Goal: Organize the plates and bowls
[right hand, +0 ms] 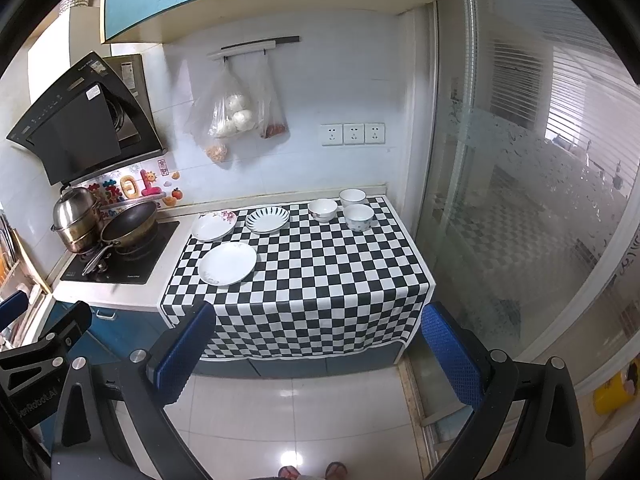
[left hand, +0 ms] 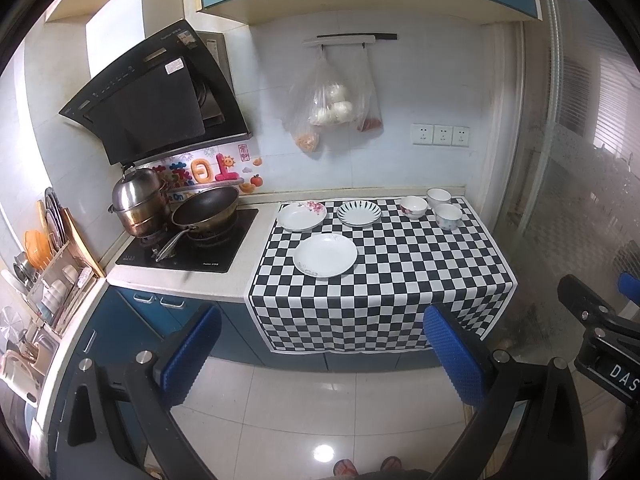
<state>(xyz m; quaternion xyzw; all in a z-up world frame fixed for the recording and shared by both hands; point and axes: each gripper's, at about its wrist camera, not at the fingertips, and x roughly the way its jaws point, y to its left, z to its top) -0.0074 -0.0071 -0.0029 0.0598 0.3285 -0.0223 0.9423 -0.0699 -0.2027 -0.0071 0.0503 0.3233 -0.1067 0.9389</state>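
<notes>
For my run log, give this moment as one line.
left gripper open | right gripper open | three plates, three bowls untouched on cloth

Three plates (left hand: 325,255) are being shown flat on the checkered cloth at centre frame, one floral, one striped; three bowls (left hand: 414,207) are being kept upright, clustered upper right.

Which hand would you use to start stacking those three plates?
Probably the left hand-held gripper. It is open, empty, and roughly lined up with the near white plate. The right hand-held gripper, also open, points nearer the bowls. Both are far back.
</notes>
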